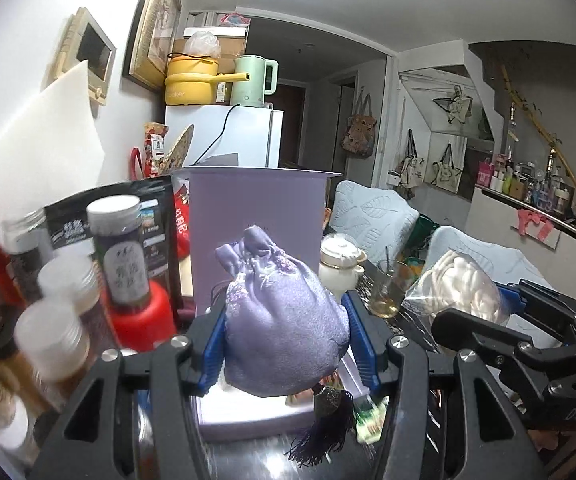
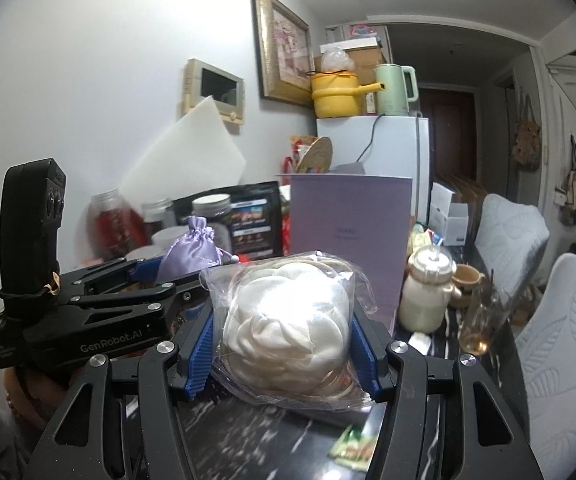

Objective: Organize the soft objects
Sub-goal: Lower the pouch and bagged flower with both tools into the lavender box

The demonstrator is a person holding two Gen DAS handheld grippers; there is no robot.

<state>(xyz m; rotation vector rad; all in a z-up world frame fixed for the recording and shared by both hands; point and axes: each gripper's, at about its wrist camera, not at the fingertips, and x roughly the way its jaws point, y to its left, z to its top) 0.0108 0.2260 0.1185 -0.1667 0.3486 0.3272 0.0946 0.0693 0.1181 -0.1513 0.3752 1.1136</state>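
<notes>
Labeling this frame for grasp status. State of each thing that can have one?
left tool: shut on purple pouch
right tool: shut on bagged white cloth
purple pouch: drawstring cinched, lifted, tassel hanging
bagged white cloth: in clear plastic bag, gripped both sides
lavender box: lid raised upright
glass: upright, amber liquid at bottom
jars: capped, upright

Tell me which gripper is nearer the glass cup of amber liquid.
Right. The right gripper, shut on the bagged white cloth, sits just left of the glass cup. The left gripper, holding the purple pouch, is farther left.
</notes>
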